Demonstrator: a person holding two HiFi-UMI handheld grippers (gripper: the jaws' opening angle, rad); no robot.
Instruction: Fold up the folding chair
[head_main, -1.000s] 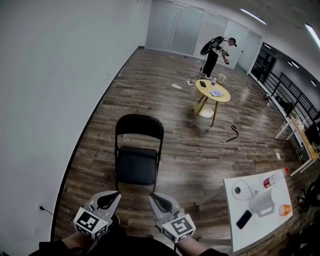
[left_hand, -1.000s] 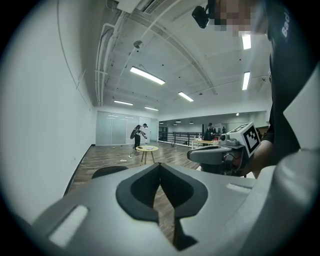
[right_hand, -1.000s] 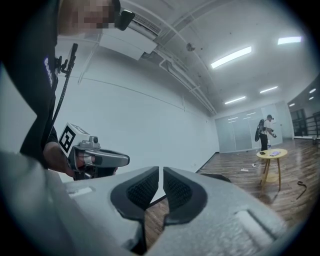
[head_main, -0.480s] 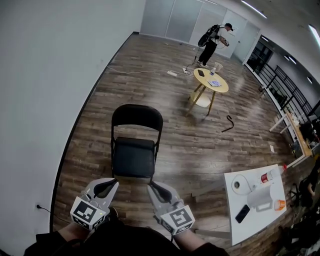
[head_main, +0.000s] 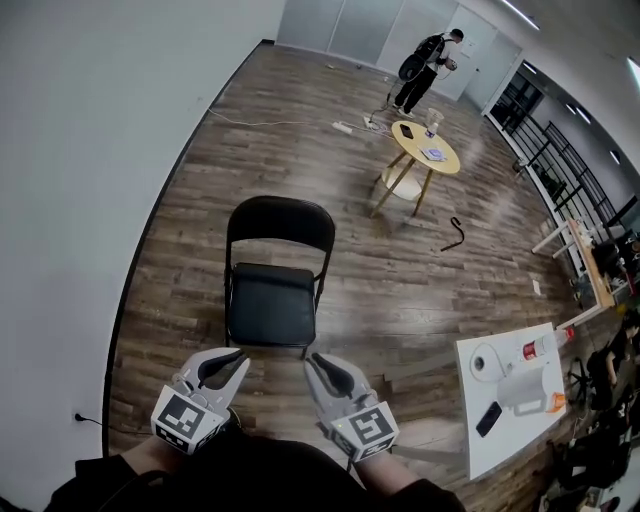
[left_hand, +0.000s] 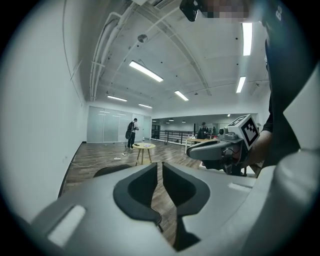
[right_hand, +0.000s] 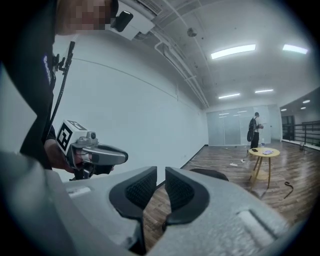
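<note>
A black folding chair (head_main: 270, 305) stands unfolded on the wood floor, its seat facing me and its back (head_main: 278, 225) on the far side. My left gripper (head_main: 236, 357) and right gripper (head_main: 314, 362) hover side by side just short of the seat's front edge, touching nothing. Both pairs of jaws have just been opening; each shows a narrow gap with nothing in it. In the left gripper view the left gripper (left_hand: 160, 166) points over the chair back (left_hand: 111, 170). The right gripper (right_hand: 161, 172) likewise sees the chair back (right_hand: 210, 173).
A white wall (head_main: 90, 150) runs along the left. A round yellow table (head_main: 425, 148) stands beyond the chair, with a person (head_main: 428, 62) behind it. A white table (head_main: 520, 415) with a paper roll, bottle and phone is at lower right. A dark hooked object (head_main: 455, 236) lies on the floor.
Both grippers have moved forward toward the chair's front edge, and the chair now sits closer to them in the head view. Their jaws have parted slightly.
</note>
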